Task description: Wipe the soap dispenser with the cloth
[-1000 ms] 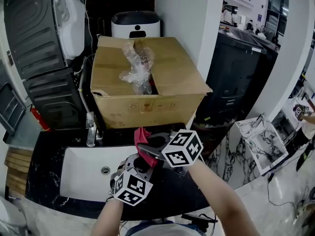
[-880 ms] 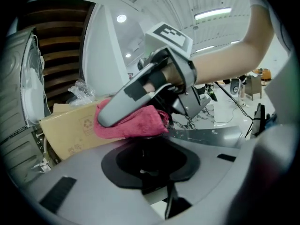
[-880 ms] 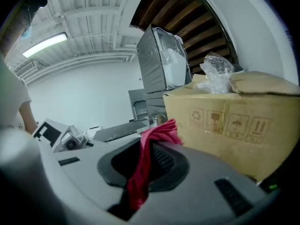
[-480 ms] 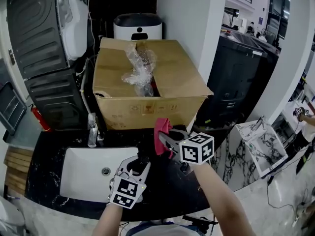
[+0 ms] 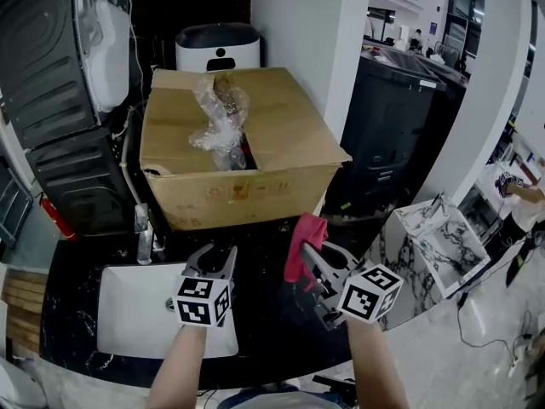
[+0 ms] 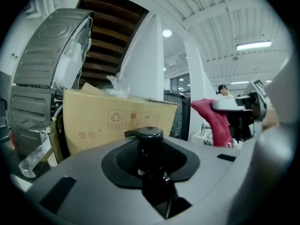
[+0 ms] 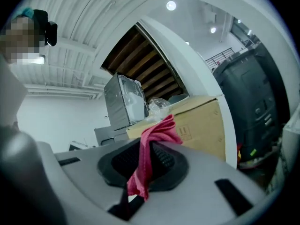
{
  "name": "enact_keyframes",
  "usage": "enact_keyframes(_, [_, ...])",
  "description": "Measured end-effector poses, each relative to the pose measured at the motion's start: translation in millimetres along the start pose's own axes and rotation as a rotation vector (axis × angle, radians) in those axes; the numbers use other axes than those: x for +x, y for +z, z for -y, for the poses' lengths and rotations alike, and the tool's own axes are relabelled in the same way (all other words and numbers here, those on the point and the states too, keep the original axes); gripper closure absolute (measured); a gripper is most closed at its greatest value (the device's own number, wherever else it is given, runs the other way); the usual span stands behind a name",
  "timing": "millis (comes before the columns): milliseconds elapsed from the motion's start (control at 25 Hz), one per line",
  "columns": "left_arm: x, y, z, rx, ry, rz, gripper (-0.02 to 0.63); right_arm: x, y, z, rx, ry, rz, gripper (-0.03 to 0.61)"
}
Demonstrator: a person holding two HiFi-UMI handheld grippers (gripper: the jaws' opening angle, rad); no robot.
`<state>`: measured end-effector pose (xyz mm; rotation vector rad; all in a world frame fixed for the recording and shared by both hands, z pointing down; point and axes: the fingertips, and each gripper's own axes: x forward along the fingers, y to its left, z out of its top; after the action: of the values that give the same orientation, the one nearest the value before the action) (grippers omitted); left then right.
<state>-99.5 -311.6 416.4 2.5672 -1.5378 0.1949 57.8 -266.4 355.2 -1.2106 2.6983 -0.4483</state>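
left gripper clamps rigid, likely slick black plastic pump-top soap dispenser at neck; right gripper pinches limp red fabric cloth.

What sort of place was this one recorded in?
Likely a washbasin corner set up in a large open hall: a white sink in a black counter with a faucet, a cardboard box stored behind.
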Motion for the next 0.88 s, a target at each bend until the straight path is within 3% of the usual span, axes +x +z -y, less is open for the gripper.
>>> enact_keyframes(200, [38, -1, -20, -0.080, 0.052, -0.021, 0.505, -36, -32, 20, 0.134, -0.105, -0.006, 0.531])
enact_keyframes(440, [74, -21, -20, -0.106, 0.099, -0.062, 0.505, -55, -52, 33, 0.151, -0.168, -0.036, 0.529])
enact_keyframes(720, [99, -46, 25, -0.099, 0.068, -0.068, 0.505, -58, -67, 35, 0.134, -0.177, -0.081, 0.531])
enact_keyframes(880, [111, -51, 48, -0.041, 0.076, -0.068, 0.503, -65, -73, 39, 0.142, -0.188, -0.095, 0.529])
